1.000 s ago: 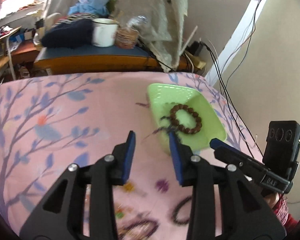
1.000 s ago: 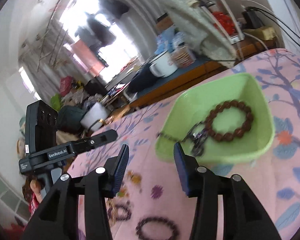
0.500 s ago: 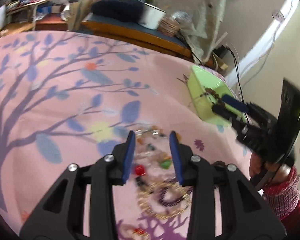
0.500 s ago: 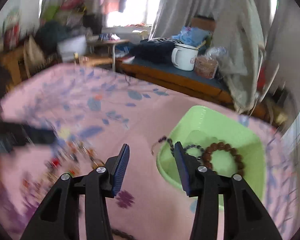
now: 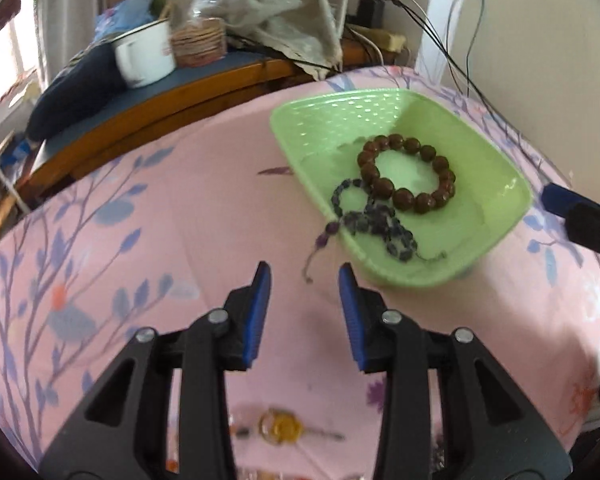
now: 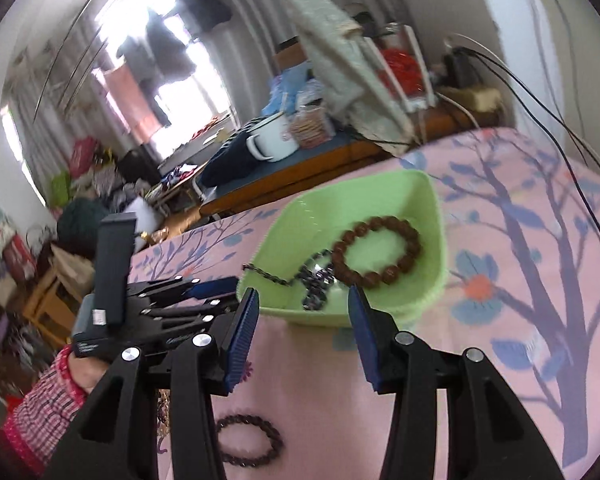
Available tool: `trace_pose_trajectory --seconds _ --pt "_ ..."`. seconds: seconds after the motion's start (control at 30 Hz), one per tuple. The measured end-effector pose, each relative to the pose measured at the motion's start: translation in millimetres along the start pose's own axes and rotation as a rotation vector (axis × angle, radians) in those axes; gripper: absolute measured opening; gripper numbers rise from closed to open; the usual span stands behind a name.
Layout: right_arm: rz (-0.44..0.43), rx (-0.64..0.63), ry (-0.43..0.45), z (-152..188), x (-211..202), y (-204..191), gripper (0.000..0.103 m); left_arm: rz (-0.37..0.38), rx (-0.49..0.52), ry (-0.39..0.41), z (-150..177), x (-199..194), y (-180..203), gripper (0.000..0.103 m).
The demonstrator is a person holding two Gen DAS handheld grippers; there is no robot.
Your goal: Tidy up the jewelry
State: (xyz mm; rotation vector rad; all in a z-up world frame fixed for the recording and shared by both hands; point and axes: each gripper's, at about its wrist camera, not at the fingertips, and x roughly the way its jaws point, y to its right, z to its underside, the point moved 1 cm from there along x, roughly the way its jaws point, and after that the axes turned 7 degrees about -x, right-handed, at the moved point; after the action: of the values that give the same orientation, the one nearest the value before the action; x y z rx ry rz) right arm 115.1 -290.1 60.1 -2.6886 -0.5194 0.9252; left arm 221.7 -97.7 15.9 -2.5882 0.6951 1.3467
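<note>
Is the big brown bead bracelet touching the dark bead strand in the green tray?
Touching. The left wrist view shows the brown bracelet resting against the dark strand at its lower-left beads inside the green tray.

Bright window [image 6: 148,40] w/ hung clothes, cluttered wooden bench [image 5: 204,92], pale wall [image 5: 540,20] w/ cables.

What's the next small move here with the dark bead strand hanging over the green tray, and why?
Probably nudge the left gripper forward and close on the dark bead strand's tail, then lift it into the green tray. That tail drapes over the rim onto the cloth, right ahead of the open, empty jaws.
</note>
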Motion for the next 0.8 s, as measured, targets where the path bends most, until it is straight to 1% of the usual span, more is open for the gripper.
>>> trace_pose_trajectory --seconds 0.03,0.07,0.1,0.2,0.33,0.43,0.47,0.5,0.53,0.57,0.67,0.77,0.8 --pt "0.000 0.011 0.003 2.1 -1.2 3.1 0.019 0.001 0.008 -0.001 -2.4 2.7 0.1 0.014" --pt "0.000 0.018 0.008 3.4 -2.6 5.7 0.019 0.006 0.010 -0.006 -4.1 3.8 -0.9 0.002" --pt "0.004 0.022 0.016 4.5 -5.0 8.1 0.019 0.006 0.005 -0.002 -6.4 3.4 -1.9 0.002" --pt "0.003 0.028 0.034 6.6 -8.9 11.4 0.019 0.001 -0.015 0.050 -15.4 -11.8 -8.9 0.002" --pt "-0.014 0.047 0.041 10.0 -8.4 14.1 0.019 0.028 -0.020 0.109 -36.4 -36.4 -4.6 0.002" --pt "-0.015 0.071 0.028 12.9 -4.5 16.7 0.019 0.065 -0.017 0.096 -53.2 -40.2 16.8 0.003" --pt "-0.019 0.081 0.023 13.2 -3.5 17.7 0.019 0.081 -0.019 0.078 -57.3 -39.3 24.2 0.005" --pt "-0.036 0.102 0.017 14.7 -3.4 18.1 0.019 0.108 -0.026 0.047 -60.5 -38.2 31.2 0.019" --pt "-0.045 0.110 0.017 15.7 -4.2 17.6 0.019 0.121 -0.034 0.030 -61.7 -39.0 34.5 0.041" --pt "-0.053 0.115 0.018 16.4 -5.4 16.4 0.019 0.125 -0.042 0.033 -61.4 -41.2 36.4 0.054" --pt "-0.063 0.069 0.023 18.0 -10.2 3.3 0.024 0.128 -0.063 0.068 -54.0 -58.5 26.5 0.054" --pt "-0.094 0.015 0.004 20.1 -6.4 -12.4 0.024 0.120 -0.126 0.118 -34.4 -85.4 -4.6 0.054" --pt "-0.110 -0.015 -0.011 22.0 -2.0 -21.1 0.024 0.112 -0.161 0.143 -21.7 -97.5 -20.6 0.054"
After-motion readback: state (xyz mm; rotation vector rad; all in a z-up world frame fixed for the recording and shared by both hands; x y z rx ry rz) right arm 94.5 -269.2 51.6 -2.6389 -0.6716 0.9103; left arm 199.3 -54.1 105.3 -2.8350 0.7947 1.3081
